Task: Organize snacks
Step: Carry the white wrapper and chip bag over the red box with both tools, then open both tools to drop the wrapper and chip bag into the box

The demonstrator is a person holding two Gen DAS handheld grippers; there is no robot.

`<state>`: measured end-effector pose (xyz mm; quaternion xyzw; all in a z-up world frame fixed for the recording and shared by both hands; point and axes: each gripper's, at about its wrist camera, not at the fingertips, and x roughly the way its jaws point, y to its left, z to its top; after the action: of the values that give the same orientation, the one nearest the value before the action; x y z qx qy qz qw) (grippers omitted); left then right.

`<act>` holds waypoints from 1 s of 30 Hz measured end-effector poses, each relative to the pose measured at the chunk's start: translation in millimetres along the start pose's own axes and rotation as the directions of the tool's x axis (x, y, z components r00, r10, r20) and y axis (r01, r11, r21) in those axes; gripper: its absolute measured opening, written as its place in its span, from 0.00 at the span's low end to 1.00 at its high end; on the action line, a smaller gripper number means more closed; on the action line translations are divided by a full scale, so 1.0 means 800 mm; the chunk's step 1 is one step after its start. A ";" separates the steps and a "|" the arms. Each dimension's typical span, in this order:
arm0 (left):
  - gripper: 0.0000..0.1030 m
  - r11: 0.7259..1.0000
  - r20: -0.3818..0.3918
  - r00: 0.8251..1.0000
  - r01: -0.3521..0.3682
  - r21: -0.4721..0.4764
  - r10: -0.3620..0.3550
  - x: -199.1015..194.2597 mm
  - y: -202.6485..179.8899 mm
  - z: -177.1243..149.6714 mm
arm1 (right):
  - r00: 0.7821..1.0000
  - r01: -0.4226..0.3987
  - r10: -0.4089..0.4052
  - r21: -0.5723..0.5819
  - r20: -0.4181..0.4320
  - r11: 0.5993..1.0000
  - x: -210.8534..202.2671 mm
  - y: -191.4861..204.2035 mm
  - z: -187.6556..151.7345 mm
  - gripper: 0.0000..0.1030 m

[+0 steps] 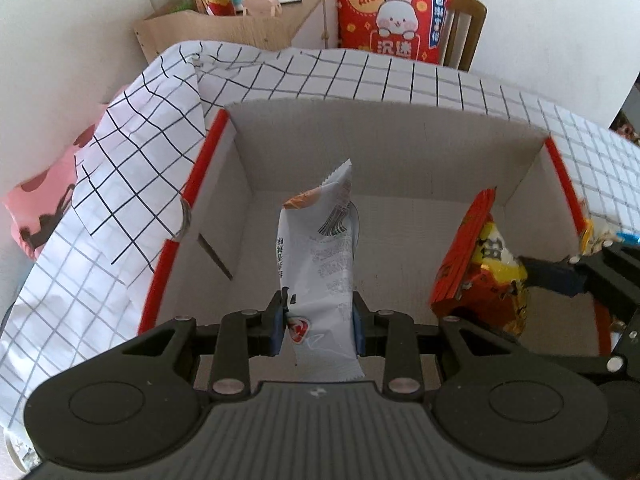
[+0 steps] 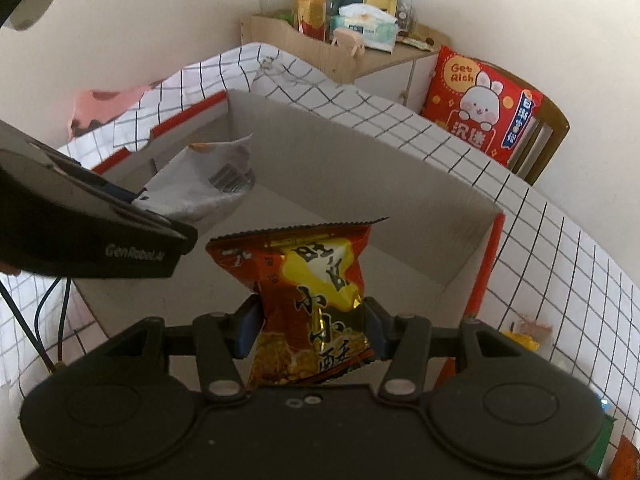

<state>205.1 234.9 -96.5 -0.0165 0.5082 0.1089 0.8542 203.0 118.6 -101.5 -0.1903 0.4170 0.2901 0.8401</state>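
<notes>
Grid-cloth table against the wall, and I've got the white packet pinched in my left gripper and the red snack bag in my right gripper, both above the open box, so I'd lower them to its floor, packet left and bag toward the right wall, before letting go.

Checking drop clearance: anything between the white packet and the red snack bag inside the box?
Nothing: bare box floor separates white packet and red snack bag, left wrist view.

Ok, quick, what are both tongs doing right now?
Left tongs: closed on the white snack packet, over the open box.
Right tongs: closed on the red and yellow snack bag.
</notes>
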 end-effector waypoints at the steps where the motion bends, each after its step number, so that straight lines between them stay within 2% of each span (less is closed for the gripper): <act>1: 0.31 1.000 -0.006 1.000 -0.001 0.002 0.001 0.003 -0.001 -0.001 | 1.000 0.003 -0.003 0.003 -0.004 1.000 0.002 0.000 -0.001 0.51; 12: 0.33 1.000 -0.033 0.999 0.003 0.014 -0.002 0.011 -0.012 -0.014 | 1.000 -0.003 0.002 -0.026 -0.023 1.000 0.003 0.004 -0.006 0.57; 16: 0.48 1.000 -0.008 1.000 0.027 -0.002 -0.027 0.000 -0.010 -0.016 | 1.000 -0.006 0.006 -0.002 -0.005 1.000 -0.006 -0.002 -0.007 0.64; 18: 0.51 0.999 0.005 1.000 0.029 -0.011 -0.029 -0.007 -0.008 -0.017 | 1.000 -0.010 0.010 0.013 0.008 1.000 -0.014 -0.004 -0.007 0.66; 27: 0.59 0.999 0.070 0.997 0.030 -0.031 -0.028 -0.040 0.000 -0.025 | 0.994 -0.028 0.022 0.057 0.103 0.998 -0.061 -0.016 -0.012 0.85; 30: 0.62 0.999 0.088 0.996 0.033 -0.036 -0.030 -0.052 0.000 -0.029 | 0.991 -0.038 0.029 0.064 0.133 0.997 -0.078 -0.020 -0.015 0.88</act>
<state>166.4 224.5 -71.5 -0.0356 0.4679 0.1053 0.8768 176.4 79.6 -56.7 -0.1356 0.3731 0.3022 0.8667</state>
